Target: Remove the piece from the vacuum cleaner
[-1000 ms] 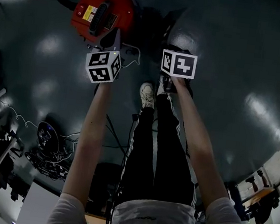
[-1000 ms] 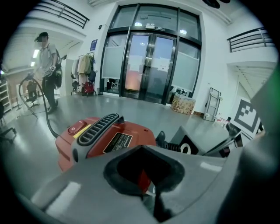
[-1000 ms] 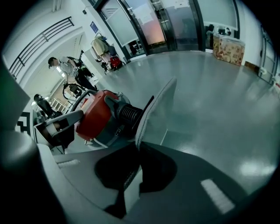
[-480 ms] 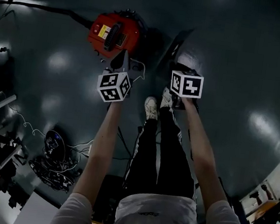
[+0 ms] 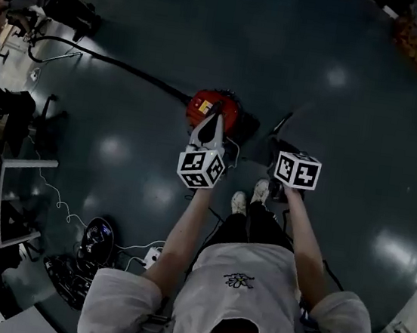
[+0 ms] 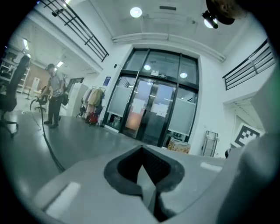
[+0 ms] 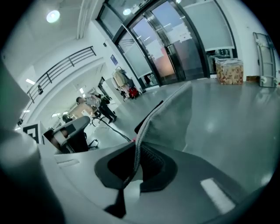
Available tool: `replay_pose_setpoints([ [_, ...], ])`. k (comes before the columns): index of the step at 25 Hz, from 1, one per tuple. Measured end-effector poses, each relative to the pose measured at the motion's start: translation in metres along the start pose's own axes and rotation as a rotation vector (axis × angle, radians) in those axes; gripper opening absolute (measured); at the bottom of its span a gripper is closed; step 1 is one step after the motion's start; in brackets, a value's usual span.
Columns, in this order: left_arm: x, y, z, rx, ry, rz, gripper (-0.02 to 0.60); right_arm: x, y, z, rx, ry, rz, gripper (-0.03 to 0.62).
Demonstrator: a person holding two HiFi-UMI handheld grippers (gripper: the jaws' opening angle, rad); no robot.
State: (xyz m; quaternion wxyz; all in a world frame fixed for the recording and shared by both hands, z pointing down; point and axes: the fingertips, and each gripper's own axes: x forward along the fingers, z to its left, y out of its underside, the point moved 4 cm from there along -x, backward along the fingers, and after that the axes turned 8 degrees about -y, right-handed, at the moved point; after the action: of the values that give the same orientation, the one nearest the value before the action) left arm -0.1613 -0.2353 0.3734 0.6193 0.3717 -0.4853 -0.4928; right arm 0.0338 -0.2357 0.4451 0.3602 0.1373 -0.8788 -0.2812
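The red vacuum cleaner [image 5: 203, 106] stands on the dark floor in front of my feet in the head view. Its black hose [image 5: 115, 62] runs off to the upper left. My left gripper [image 5: 213, 124] is held above the vacuum. In the left gripper view it [image 6: 146, 177] is shut with nothing between the jaws. My right gripper [image 5: 285, 145] is held to the right of the vacuum. In the right gripper view it [image 7: 134, 162] is shut on a thin grey flat piece [image 7: 173, 118] that rises up out of the jaws. The same piece [image 5: 281, 124] shows dark in the head view.
Glass doors [image 6: 153, 109] face me, with a cardboard box [image 7: 229, 70] beside them. A person [image 6: 54, 94] stands at the far left near the hose. An office chair [image 7: 72, 131] is on the left. Cables and gear [image 5: 96, 235] lie on the floor behind my left side.
The head view has risen and widened, so the vacuum looks smaller and sits nearer the middle. Both grippers have come up off the floor, the right one still holding the piece.
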Motion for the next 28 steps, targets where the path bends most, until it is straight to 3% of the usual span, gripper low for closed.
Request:
replay_pose_setpoints([
  [3,-0.029,-0.049,-0.028,0.071,0.050,-0.089,0.002,-0.041,-0.041,0.039,-0.068,-0.048,-0.109,0.040],
  [7,-0.057,-0.093,-0.049,0.140,0.039,-0.190,0.002,-0.090,-0.083,0.075,-0.193,-0.097,-0.236,0.041],
  [12,-0.072,-0.138,-0.056,0.164,0.046,-0.293,0.002,-0.120,-0.116,0.118,-0.325,-0.128,-0.350,0.041],
  [17,-0.078,-0.152,-0.065,0.180,0.060,-0.341,0.001,-0.128,-0.118,0.131,-0.385,-0.134,-0.398,0.041],
  [28,-0.073,-0.162,-0.070,0.222,0.061,-0.345,0.002,-0.132,-0.128,0.134,-0.453,-0.116,-0.426,0.040],
])
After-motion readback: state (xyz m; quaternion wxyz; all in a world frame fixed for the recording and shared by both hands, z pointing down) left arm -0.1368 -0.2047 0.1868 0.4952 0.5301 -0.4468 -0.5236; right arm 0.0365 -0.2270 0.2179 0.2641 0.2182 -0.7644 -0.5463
